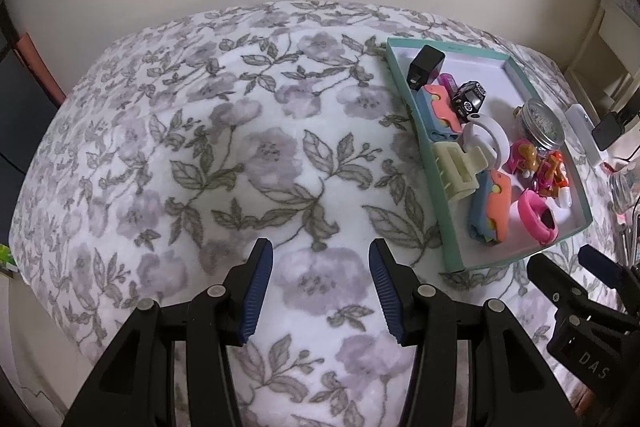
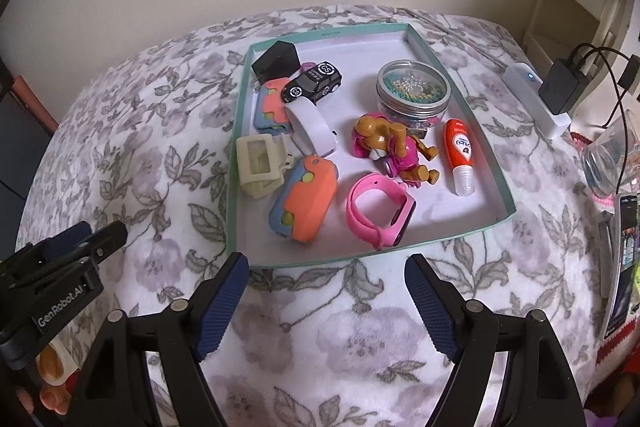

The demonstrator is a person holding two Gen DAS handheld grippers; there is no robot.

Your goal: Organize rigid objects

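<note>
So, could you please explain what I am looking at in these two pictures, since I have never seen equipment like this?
There is no robot here: a person holds a hand-operated clamp in each hand, and each clamp carries a wide-angle camera looking along its jaws. One picture comes from the left gripper, the other from the right gripper. Both have jaws apart and hold nothing. They hover over a bed with a floral blanket. On it sits a shallow teal tray with small items: a black toy car, a pink watch, a round jar with a clear lid, an orange tube, a toy dog figure and a cream hair clip resting over the tray's left edge.
</note>
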